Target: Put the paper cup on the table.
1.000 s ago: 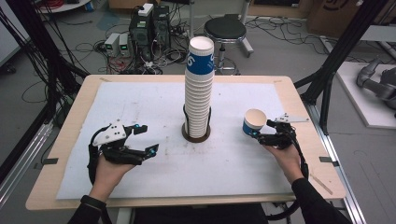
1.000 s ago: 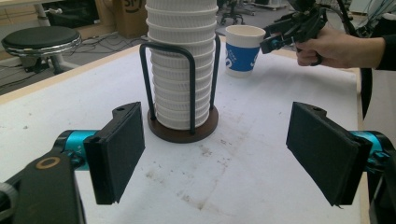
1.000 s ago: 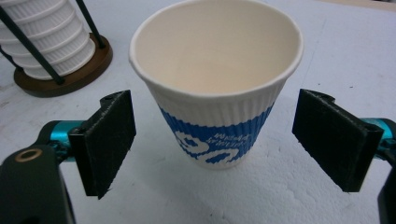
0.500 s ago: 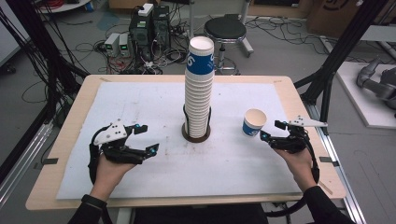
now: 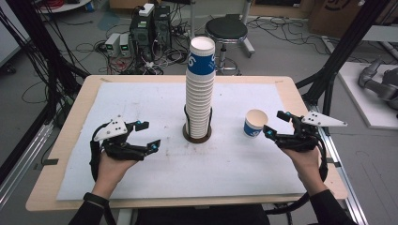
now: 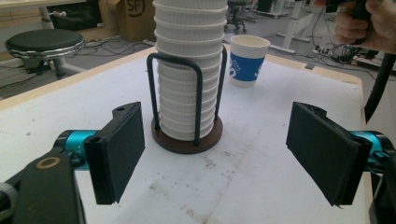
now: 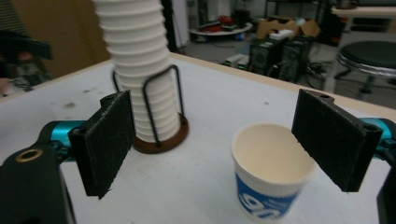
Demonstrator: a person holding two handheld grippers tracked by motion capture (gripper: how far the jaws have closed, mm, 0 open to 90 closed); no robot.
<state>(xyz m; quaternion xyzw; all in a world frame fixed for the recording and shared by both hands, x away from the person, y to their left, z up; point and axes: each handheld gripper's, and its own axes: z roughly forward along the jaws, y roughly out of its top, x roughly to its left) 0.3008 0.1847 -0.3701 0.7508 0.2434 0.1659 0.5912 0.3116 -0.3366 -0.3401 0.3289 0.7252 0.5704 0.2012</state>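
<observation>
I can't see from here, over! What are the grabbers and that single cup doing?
Right gripper open, just behind the single cup, not touching. Left gripper open, empty. Cup upright on the table, beside the cup stack. Nothing in the way.

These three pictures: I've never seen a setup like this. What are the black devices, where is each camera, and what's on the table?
A person sits at a table and holds a hand-held two-jaw gripper in each hand: the left gripper and the right gripper. The high view looks down from above the person's side. Each of the other two comes from a camera riding on one gripper, looking out between its own black padded jaws.

On the white-covered wooden table stands a tall stack of white ribbed paper cups, topped by a blue-banded one, inside a dark wire holder on a round brown base. To its right a single blue-and-white paper cup stands upright and empty.

Nothing is held. Both grippers are open; the right one's jaws stand just above and beside the single cup without touching it.
</observation>
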